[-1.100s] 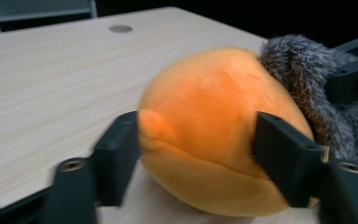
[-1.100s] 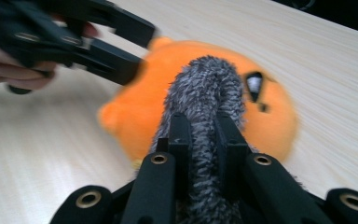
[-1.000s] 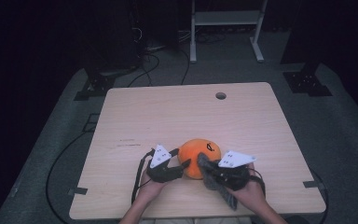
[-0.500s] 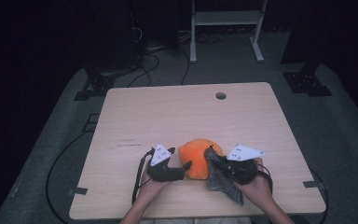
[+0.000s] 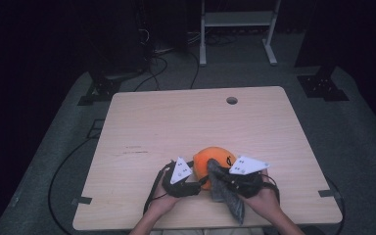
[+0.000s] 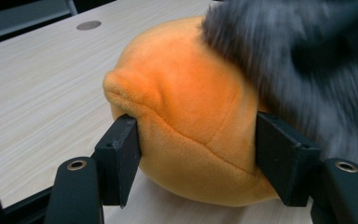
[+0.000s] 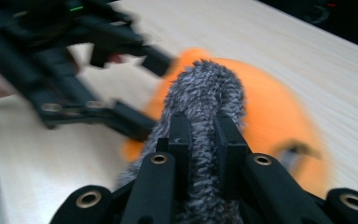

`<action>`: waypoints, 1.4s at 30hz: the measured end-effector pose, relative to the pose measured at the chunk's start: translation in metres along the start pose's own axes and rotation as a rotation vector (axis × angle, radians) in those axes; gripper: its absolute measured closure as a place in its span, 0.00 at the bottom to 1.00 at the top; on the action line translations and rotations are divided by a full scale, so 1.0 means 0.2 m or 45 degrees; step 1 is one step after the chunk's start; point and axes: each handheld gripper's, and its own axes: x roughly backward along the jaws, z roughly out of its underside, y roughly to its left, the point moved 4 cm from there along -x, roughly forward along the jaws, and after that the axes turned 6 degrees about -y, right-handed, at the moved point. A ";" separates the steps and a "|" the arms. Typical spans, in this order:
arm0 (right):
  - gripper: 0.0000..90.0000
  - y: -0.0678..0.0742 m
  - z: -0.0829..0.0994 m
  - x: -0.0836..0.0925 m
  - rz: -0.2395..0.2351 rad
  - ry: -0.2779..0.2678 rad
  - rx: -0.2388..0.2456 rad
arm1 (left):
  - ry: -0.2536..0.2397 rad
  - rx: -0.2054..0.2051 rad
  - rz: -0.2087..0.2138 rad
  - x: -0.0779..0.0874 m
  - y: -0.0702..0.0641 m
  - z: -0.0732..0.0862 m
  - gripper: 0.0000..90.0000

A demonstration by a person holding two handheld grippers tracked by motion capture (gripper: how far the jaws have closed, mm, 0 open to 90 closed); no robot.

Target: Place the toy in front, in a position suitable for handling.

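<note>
An orange plush toy (image 5: 214, 157) sits on the wooden table (image 5: 176, 127) near its front edge. My left gripper (image 5: 196, 185) reaches in from the toy's left. In the left gripper view its jaws have just been closing, and both pads now press the plush (image 6: 191, 116) from either side, with my left gripper (image 6: 196, 128) around its lower half. My right gripper (image 5: 221, 177) is shut on a grey fuzzy cloth (image 5: 229, 199) that lies against the toy's right side and hangs toward the front edge. In the right gripper view the cloth (image 7: 205, 88) runs up between the pinched jaws of my right gripper (image 7: 200, 126), in front of the plush (image 7: 279, 121).
A round cable hole (image 5: 231, 100) lies near the table's far edge. Beyond the table stand a white metal frame (image 5: 235, 19) and dark stands, with cables on the grey floor. The wide far and left parts of the tabletop are bare wood.
My right hand has shifted slightly to the right with the grey cloth. The left hand and the plush toy stay where they were.
</note>
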 end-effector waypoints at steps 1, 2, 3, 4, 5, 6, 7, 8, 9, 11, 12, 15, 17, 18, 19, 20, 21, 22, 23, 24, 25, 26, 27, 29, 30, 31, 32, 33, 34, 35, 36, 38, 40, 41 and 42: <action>0.88 -0.04 0.00 0.02 0.025 -0.008 -0.020 | 0.000 0.003 0.002 0.00 0.00 0.00 0.39; 0.88 -0.08 0.00 0.04 0.058 -0.014 -0.039 | 0.001 0.005 0.006 0.00 0.00 0.01 0.38; 0.88 -0.12 0.01 0.06 0.089 -0.016 -0.060 | 0.000 0.001 0.007 0.00 0.00 0.01 0.38; 0.88 -0.15 0.02 0.08 0.112 -0.011 -0.080 | 0.000 0.000 0.011 0.00 0.00 0.01 0.38; 0.88 -0.17 0.03 0.09 0.118 0.000 -0.107 | -0.003 -0.002 0.018 0.00 0.00 0.00 0.37; 0.88 -0.18 0.04 0.09 0.111 0.008 -0.119 | -0.005 0.019 0.029 0.00 0.00 0.00 0.35; 0.88 -0.17 0.05 0.09 0.103 0.014 -0.109 | -0.003 0.065 0.049 -0.01 0.00 0.00 0.31; 0.88 -0.15 0.05 0.08 0.086 0.019 -0.092 | -0.007 0.122 0.062 -0.01 0.02 -0.01 0.27; 0.88 -0.12 0.05 0.07 0.052 0.017 -0.076 | -0.011 0.173 0.063 -0.01 0.03 -0.01 0.25; 0.88 -0.08 0.04 0.06 0.008 0.009 -0.064 | -0.020 0.200 0.059 -0.01 0.03 0.00 0.27; 0.87 0.02 0.02 0.02 -0.057 0.020 -0.007 | -0.016 0.139 0.025 -0.01 0.03 0.00 0.32; 0.87 0.05 0.01 0.00 -0.025 0.034 0.066 | -0.008 0.054 -0.011 0.00 0.01 0.00 0.38; 0.87 0.02 0.01 0.01 -0.010 0.028 0.050 | -0.008 0.042 -0.009 0.00 0.01 -0.01 0.40; 0.88 -0.06 0.01 0.04 0.036 0.009 -0.012 | -0.014 0.036 0.003 0.01 0.01 -0.01 0.40; 0.88 -0.10 0.01 0.05 0.055 0.005 -0.037 | -0.022 0.030 0.015 0.01 0.01 -0.01 0.40; 0.87 -0.13 0.02 0.06 0.076 0.004 -0.050 | -0.024 0.025 0.021 0.01 0.01 -0.01 0.40; 0.87 -0.16 0.03 0.07 0.093 0.007 -0.068 | -0.025 0.025 0.028 0.01 0.01 -0.01 0.40; 0.87 -0.18 0.04 0.08 0.099 0.014 -0.090 | -0.029 0.029 0.033 0.01 0.01 -0.01 0.38; 0.87 -0.20 0.04 0.08 0.096 0.019 -0.103 | -0.035 0.049 0.036 0.01 0.01 -0.01 0.36; 0.87 -0.20 0.05 0.08 0.086 0.023 -0.113 | -0.023 0.080 0.030 0.00 0.02 -0.01 0.31; 0.87 -0.20 0.05 0.08 0.080 0.031 -0.106 | -0.011 0.121 0.033 -0.01 0.03 -0.01 0.25; 0.87 -0.19 0.06 0.08 0.076 0.037 -0.099 | 0.005 0.170 0.044 -0.01 0.03 -0.01 0.21; 0.87 -0.18 0.05 0.08 0.071 0.041 -0.093 | 0.005 0.170 0.044 -0.01 0.03 -0.01 0.19; 0.88 -0.16 0.05 0.07 0.059 0.042 -0.087 | 0.042 0.276 0.091 -0.04 0.05 0.02 0.19; 0.87 -0.15 0.05 0.07 0.051 0.045 -0.085 | 0.034 0.280 0.100 -0.04 0.05 0.02 0.21; 0.88 -0.15 0.05 0.06 0.046 0.044 -0.084 | 0.027 0.257 0.093 -0.03 0.05 0.02 0.27; 0.87 -0.14 0.05 0.06 0.047 0.047 -0.075 | 0.013 0.213 0.073 -0.02 0.04 0.01 0.32; 0.87 -0.14 0.04 0.06 0.047 0.043 -0.077 | -0.005 0.178 0.065 -0.01 0.04 0.00 0.37; 0.88 -0.14 0.04 0.07 0.049 0.040 -0.073 | -0.039 0.123 0.049 -0.01 0.03 -0.01 0.39; 0.88 -0.13 0.03 0.08 0.051 0.026 -0.073 | -0.056 0.067 0.029 0.00 0.02 -0.03 0.41; 0.88 -0.12 0.02 0.09 0.046 -0.003 -0.065 | -0.056 0.067 0.029 0.00 0.02 -0.03 0.42; 0.88 -0.08 -0.02 0.11 0.019 -0.069 -0.043 | -0.060 -0.088 0.019 0.01 -0.04 -0.06 0.43; 0.88 -0.01 -0.05 0.09 -0.032 -0.096 -0.012 | -0.059 -0.190 0.013 0.00 -0.09 -0.07 0.43; 0.88 -0.01 -0.05 0.09 -0.032 -0.096 -0.012 | -0.059 -0.190 0.013 0.00 -0.09 -0.07 0.43; 0.88 0.05 -0.05 0.05 -0.058 -0.068 0.036 | -0.042 -0.253 -0.008 0.00 -0.10 -0.07 0.42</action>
